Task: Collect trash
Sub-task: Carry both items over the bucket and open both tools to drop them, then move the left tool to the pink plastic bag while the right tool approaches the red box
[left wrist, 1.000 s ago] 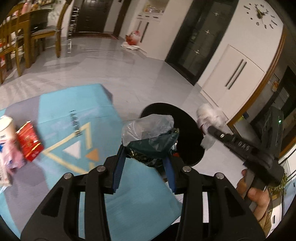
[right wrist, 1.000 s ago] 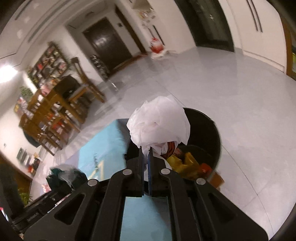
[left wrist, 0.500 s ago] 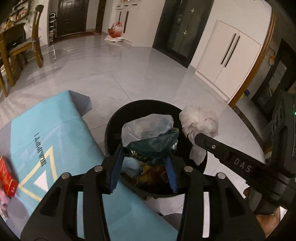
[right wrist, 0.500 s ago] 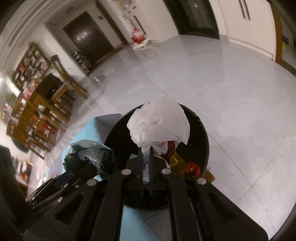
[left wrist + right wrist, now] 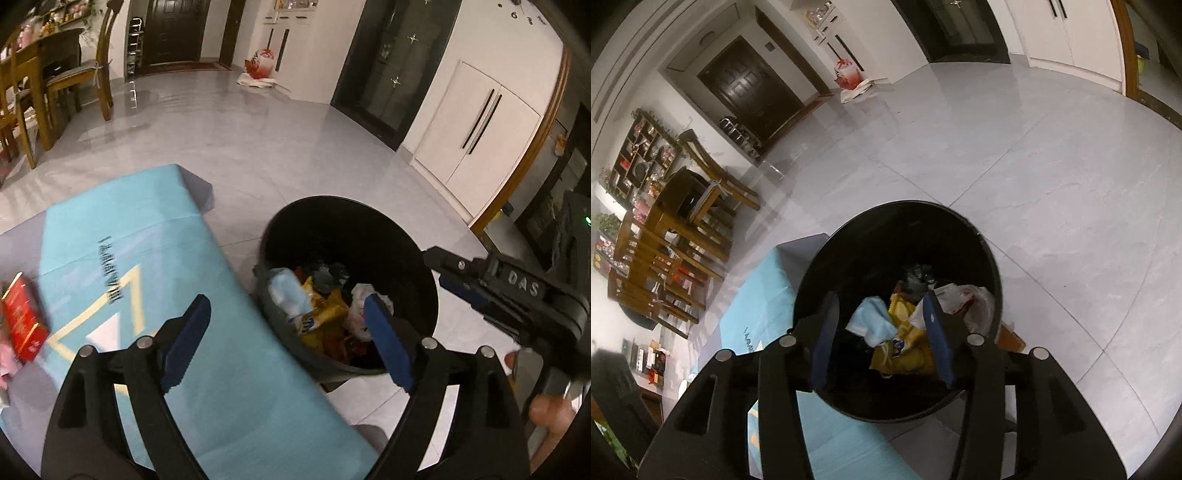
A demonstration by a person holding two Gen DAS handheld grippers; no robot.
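Left gripper (image 5: 288, 339): jaws have just been opening, spread wide, nothing between them; right gripper (image 5: 882, 332): jaws have just been opening, parted, empty; beyond both fingertips, trash (image 5: 901, 325) lies inside the black bin (image 5: 960, 229); teal mat (image 5: 147, 229) left of the left fingers.

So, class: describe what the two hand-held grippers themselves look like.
The left hand-held gripper and the right hand-held gripper share one design: black plastic frames with cut-outs, silver round bolts and flat blue pads. White raised letters "DAS" mark the right one's side.
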